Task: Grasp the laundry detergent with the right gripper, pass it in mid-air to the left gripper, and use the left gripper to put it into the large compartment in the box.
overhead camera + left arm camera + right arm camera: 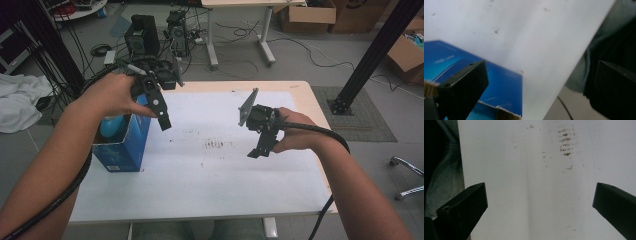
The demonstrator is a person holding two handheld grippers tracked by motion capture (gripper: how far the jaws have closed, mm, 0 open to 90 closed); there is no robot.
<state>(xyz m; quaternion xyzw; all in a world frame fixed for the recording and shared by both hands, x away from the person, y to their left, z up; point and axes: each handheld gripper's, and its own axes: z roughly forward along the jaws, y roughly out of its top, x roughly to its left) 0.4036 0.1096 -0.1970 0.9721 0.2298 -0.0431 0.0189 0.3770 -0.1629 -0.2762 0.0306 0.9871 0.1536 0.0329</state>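
An open blue cardboard box (pixel 125 145) stands at the left edge of the white table (pixel 225 185), with a light blue rounded thing (pixel 111 125) inside it. My left gripper (pixel 162 117) is held in the air just right of the box's top, open and empty. In the left gripper view its jaws stand wide apart over the box's (pixel 506 87) blue wall and the table (pixel 529 37). My right gripper (pixel 260 150) hovers over the table's right half, open and empty. In the right gripper view the jaws are spread above the bare white surface (pixel 524 195).
A patch of brown smudges (pixel 216 145) marks the table's middle, also visible as smudges (pixel 566 140) ahead of the right jaws. Beyond the far edge are computer towers (pixel 142 32), cables, another desk's legs (pixel 212 45) and a black post (pixel 372 55). Cardboard boxes (pixel 307 15) sit at the back.
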